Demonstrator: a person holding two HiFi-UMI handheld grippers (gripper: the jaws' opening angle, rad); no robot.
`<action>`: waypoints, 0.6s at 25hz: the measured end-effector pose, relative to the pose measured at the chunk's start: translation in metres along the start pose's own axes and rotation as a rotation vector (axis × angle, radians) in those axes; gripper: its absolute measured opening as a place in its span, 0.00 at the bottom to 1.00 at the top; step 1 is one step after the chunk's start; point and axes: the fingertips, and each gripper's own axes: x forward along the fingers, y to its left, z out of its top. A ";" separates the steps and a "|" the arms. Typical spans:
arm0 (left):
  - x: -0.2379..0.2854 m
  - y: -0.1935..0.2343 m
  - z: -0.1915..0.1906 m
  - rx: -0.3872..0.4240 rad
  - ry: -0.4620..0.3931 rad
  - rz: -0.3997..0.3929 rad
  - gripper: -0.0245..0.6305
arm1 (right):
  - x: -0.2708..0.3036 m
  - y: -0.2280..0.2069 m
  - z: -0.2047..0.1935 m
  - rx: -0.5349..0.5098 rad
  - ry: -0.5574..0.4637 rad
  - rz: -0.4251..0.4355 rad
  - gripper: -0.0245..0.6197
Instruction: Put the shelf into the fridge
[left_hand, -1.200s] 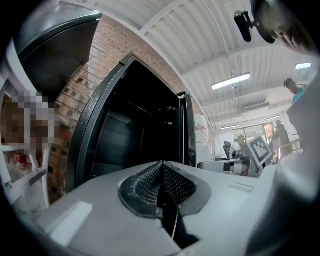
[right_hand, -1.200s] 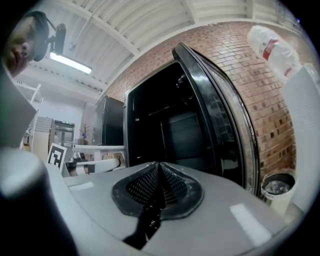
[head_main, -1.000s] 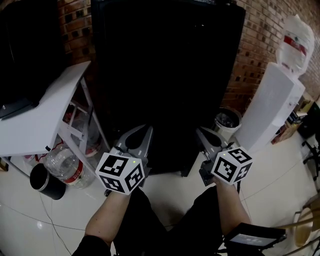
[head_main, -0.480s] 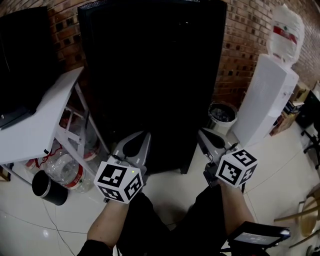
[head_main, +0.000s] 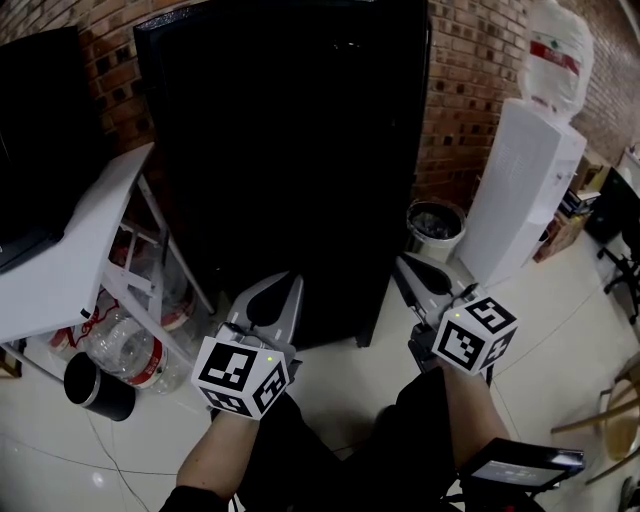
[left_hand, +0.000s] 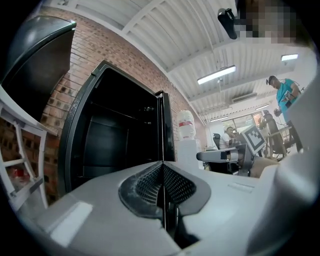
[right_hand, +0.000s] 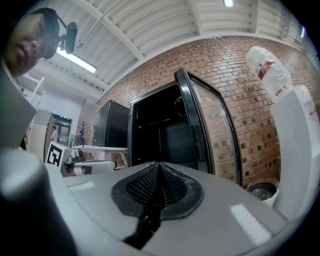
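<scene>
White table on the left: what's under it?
Under the white table, a clear plastic bottle lies on the floor among the white legs, with a black cup beside it. The tabletop covers whatever sits farther back.

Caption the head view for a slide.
Left gripper and right gripper, both shut and empty, face the black fridge; water dispenser beside it.

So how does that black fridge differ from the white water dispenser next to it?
The fridge is black and wide, the water dispenser white and narrower. The fridge stands open; the water dispenser carries an upturned bottle on top. Both stand against the brick wall.
</scene>
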 end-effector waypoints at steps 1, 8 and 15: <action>0.001 0.000 0.000 -0.006 0.001 -0.004 0.04 | -0.001 -0.001 0.000 0.002 -0.002 -0.002 0.05; 0.005 0.003 0.005 -0.024 -0.020 -0.013 0.04 | -0.002 -0.005 -0.004 0.003 0.009 -0.017 0.05; 0.007 -0.003 0.000 -0.039 -0.015 -0.025 0.04 | -0.008 -0.004 -0.003 -0.005 0.007 -0.021 0.05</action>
